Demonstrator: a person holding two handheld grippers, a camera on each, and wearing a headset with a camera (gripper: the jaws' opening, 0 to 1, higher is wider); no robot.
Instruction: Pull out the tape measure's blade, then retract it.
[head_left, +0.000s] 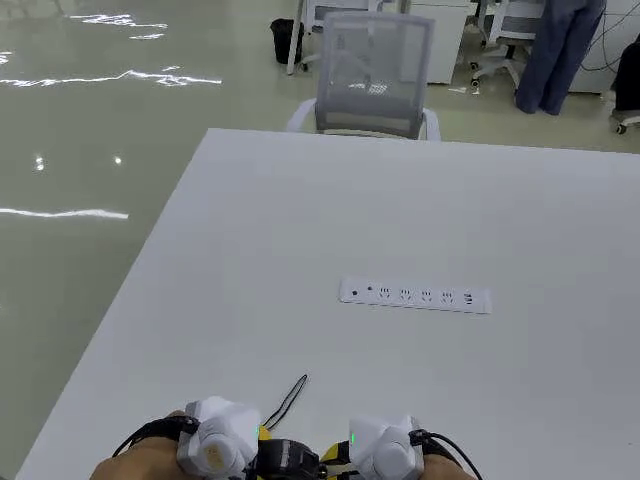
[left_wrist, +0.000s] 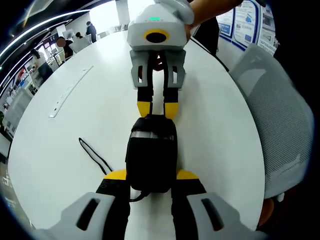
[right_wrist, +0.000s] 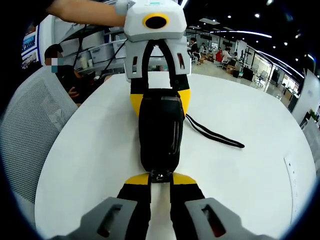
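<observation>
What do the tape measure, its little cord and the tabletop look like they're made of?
The tape measure: black casing, probably rubber-coated plastic, with a mostly dull surface and a soft sheen. The cord: thin, limp black loop, likely woven fabric or nylon; it lies in loose curves. The tabletop: smooth matte white, probably laminate; no grain shows.

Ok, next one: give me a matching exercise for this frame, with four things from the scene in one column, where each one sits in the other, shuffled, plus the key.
1. black tape measure
2. white power strip
3. thin black loop strap
4. grey mesh office chair

A. on the floor past the white table's far edge
B. flat at mid-table, alone
C. held between the left gripper and the right gripper
D. lying on the tabletop beside the grippers

Pairs: 1-C, 2-B, 3-D, 4-A
</observation>
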